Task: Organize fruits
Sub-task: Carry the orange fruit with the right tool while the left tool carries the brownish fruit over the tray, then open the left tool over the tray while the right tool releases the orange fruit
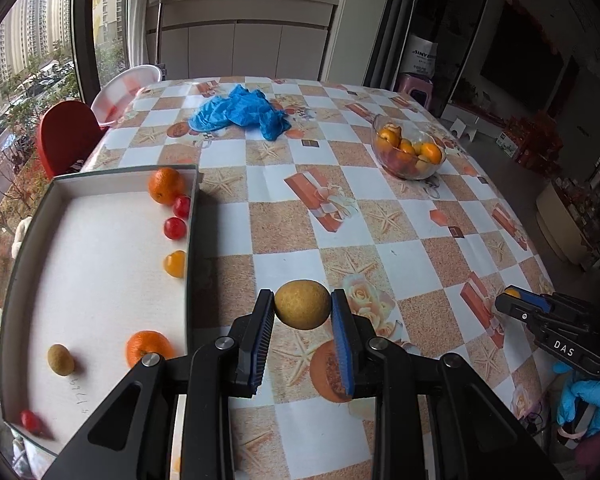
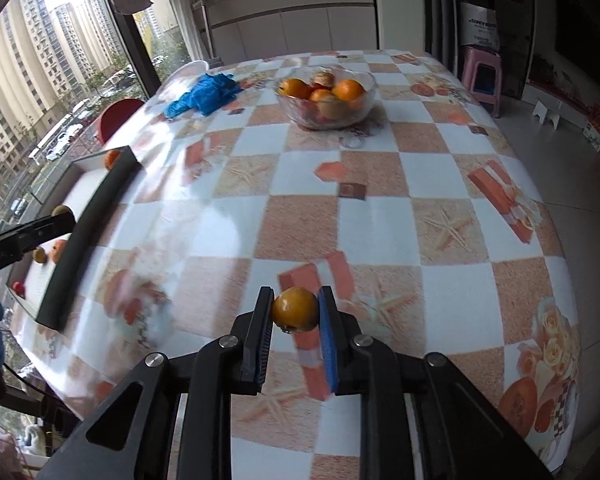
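Observation:
My left gripper [image 1: 302, 296] is shut on a round tan fruit [image 1: 300, 310], held above the checkered tablecloth just right of a white tray [image 1: 100, 272]. The tray holds two mandarins [image 1: 166, 185], red cherry tomatoes [image 1: 175, 227], a yellow one [image 1: 175, 264] and a small brown fruit [image 1: 60, 359]. My right gripper [image 2: 296, 294] is shut on a small orange-yellow fruit [image 2: 294, 310] over the near part of the table. A glass bowl [image 2: 326, 120] with oranges and other fruit stands at the far side.
A crumpled blue cloth [image 1: 240, 110] lies at the back of the table. A red chair [image 1: 66, 136] and a white basin [image 1: 124, 88] sit beyond the left edge. A pink stool [image 2: 482, 76] stands on the floor at the right. A blue-gloved hand [image 1: 588, 400] holds the right gripper.

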`<control>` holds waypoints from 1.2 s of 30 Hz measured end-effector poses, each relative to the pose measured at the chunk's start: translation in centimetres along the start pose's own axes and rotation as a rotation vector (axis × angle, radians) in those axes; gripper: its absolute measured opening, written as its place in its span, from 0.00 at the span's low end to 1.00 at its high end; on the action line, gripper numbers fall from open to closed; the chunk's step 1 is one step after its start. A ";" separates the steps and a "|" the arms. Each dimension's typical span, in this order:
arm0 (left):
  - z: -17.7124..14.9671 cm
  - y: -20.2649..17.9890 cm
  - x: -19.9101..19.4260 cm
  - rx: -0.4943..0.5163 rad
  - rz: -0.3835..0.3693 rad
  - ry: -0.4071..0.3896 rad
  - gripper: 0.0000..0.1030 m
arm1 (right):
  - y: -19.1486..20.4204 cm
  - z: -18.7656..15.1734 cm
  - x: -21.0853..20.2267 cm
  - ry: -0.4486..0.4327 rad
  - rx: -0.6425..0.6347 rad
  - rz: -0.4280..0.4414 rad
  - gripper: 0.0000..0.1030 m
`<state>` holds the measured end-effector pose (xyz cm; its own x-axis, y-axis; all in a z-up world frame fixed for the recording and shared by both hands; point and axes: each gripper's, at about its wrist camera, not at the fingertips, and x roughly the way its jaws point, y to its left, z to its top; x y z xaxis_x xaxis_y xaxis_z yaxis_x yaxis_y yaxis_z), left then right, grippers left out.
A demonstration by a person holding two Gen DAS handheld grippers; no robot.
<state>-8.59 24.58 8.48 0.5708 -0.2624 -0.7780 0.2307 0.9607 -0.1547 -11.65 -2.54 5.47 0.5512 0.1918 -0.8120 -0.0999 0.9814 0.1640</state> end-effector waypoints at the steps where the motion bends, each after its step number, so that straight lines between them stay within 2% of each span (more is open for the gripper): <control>1: 0.1 0.7 -0.6 -0.004 0.014 -0.010 0.29 | 1.2 0.8 -0.1 -0.003 -0.015 0.029 0.23; 5: 0.1 4.3 -2.3 -0.039 0.096 -0.031 0.29 | 7.5 3.7 0.8 0.005 -0.091 0.156 0.23; 10: -1.5 9.3 -2.8 -0.124 0.185 -0.013 0.29 | 16.8 5.8 3.5 0.061 -0.224 0.284 0.23; 15: -3.4 12.9 -2.1 -0.197 0.233 0.023 0.29 | 24.1 6.1 6.9 0.146 -0.329 0.338 0.23; 19: -4.2 14.0 -1.8 -0.210 0.230 0.029 0.30 | 27.4 5.6 9.1 0.206 -0.396 0.319 0.24; 21: -4.4 14.3 -1.9 -0.214 0.251 0.026 0.56 | 28.2 5.4 9.8 0.226 -0.414 0.301 0.25; 22: -4.5 14.6 -1.9 -0.220 0.299 0.023 0.64 | 28.2 5.4 10.0 0.226 -0.416 0.285 0.26; 23: -4.6 15.0 -1.9 -0.228 0.329 0.018 0.77 | 28.1 5.6 10.3 0.232 -0.416 0.275 0.26; 24: -4.8 15.4 -2.0 -0.241 0.329 0.013 0.83 | 28.1 5.7 10.4 0.236 -0.413 0.269 0.26; 26: -5.0 16.1 -2.1 -0.274 0.284 0.009 0.85 | 27.6 6.0 10.5 0.240 -0.407 0.250 0.36; 28: -5.2 16.4 -2.3 -0.293 0.277 0.003 0.85 | 27.3 6.2 10.3 0.239 -0.406 0.222 0.51; 29: -5.2 16.5 -2.3 -0.299 0.294 0.004 0.98 | 27.2 6.4 10.3 0.236 -0.404 0.214 0.52; 30: -5.2 16.6 -2.4 -0.307 0.329 0.006 1.00 | 27.1 6.5 10.0 0.232 -0.400 0.204 0.54; 32: -5.3 16.7 -2.5 -0.312 0.376 0.035 1.00 | 26.8 7.0 10.0 0.231 -0.391 0.187 0.67; 33: -5.3 16.7 -2.2 -0.310 0.397 0.066 1.00 | 26.8 7.2 10.0 0.231 -0.386 0.193 0.82; 34: -5.3 16.7 -1.9 -0.303 0.410 0.096 1.00 | 26.7 7.3 9.8 0.228 -0.382 0.199 0.87; 36: -5.5 16.4 -1.5 -0.279 0.426 0.118 1.00 | 27.1 7.5 9.6 0.218 -0.395 0.177 0.88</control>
<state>-9.99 41.24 3.80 0.4721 0.1533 -0.8681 -0.2300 0.9721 0.0466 -2.88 25.79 6.35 0.3153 0.3123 -0.8961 -0.5068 0.8538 0.1192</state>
